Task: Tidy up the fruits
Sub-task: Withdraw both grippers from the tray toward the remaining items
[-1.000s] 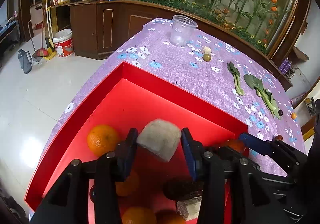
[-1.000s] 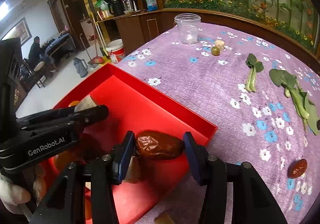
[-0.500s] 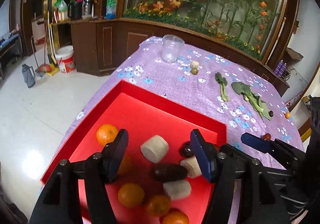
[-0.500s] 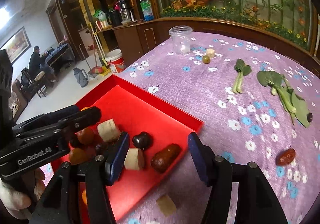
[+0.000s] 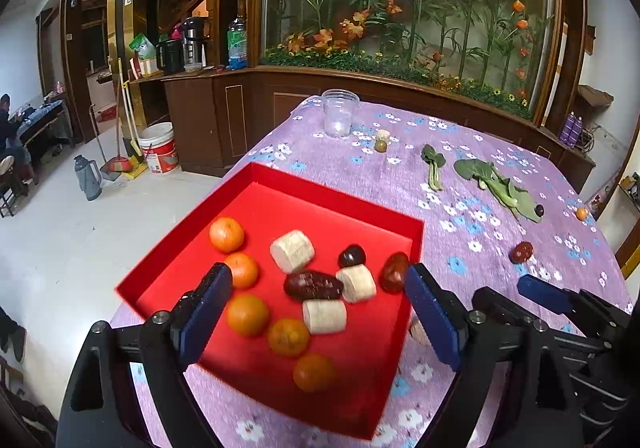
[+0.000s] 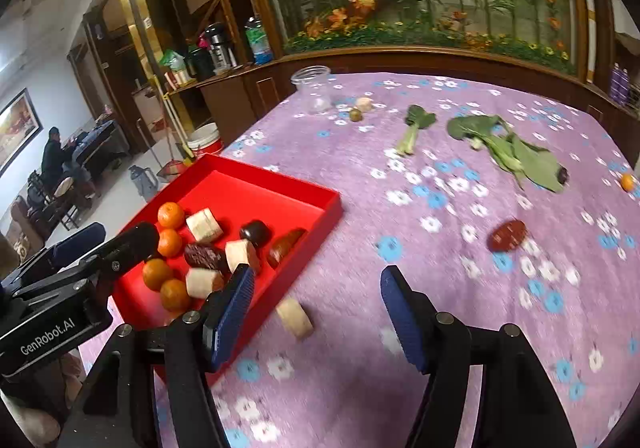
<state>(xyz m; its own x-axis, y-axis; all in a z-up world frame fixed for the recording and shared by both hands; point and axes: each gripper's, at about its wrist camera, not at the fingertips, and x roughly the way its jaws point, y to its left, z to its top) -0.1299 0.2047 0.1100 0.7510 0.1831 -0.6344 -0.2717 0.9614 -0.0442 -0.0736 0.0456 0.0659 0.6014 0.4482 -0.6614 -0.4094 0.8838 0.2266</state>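
1. Left wrist view: the left gripper [image 5: 318, 310] hangs above the red tray [image 5: 336, 196], its blue fingers [image 5: 206, 304] spread wide with nothing between them; its jaws have just been opening
2. Right wrist view: the right gripper [image 6: 316, 312] is over the purple flowered table [image 6: 440, 176] just beside the tray's near corner, fingers [image 6: 234, 308] apart and empty; its jaws have also just been opening
3. Inside the tray lie the fruits: several oranges [image 5: 226, 234] toward its left side, pale cut chunks [image 5: 292, 251], a dark date [image 5: 313, 285], a small dark round fruit [image 5: 352, 256] and a red-brown date [image 5: 395, 271] against the right wall
4. One pale chunk [image 6: 295, 317] lies on the table outside the tray, between the right gripper's fingers in that view and below them
5. Farther out on the cloth: a red date [image 6: 507, 235], leafy greens [image 6: 512, 156], a dark berry [image 6: 563, 175] touching the leaves, a small orange [image 6: 627, 182] near the edge
6. At the far end stand a clear plastic cup [image 5: 340, 112], a green fruit [image 5: 381, 145] and a pale piece [image 5: 383, 135] just behind it
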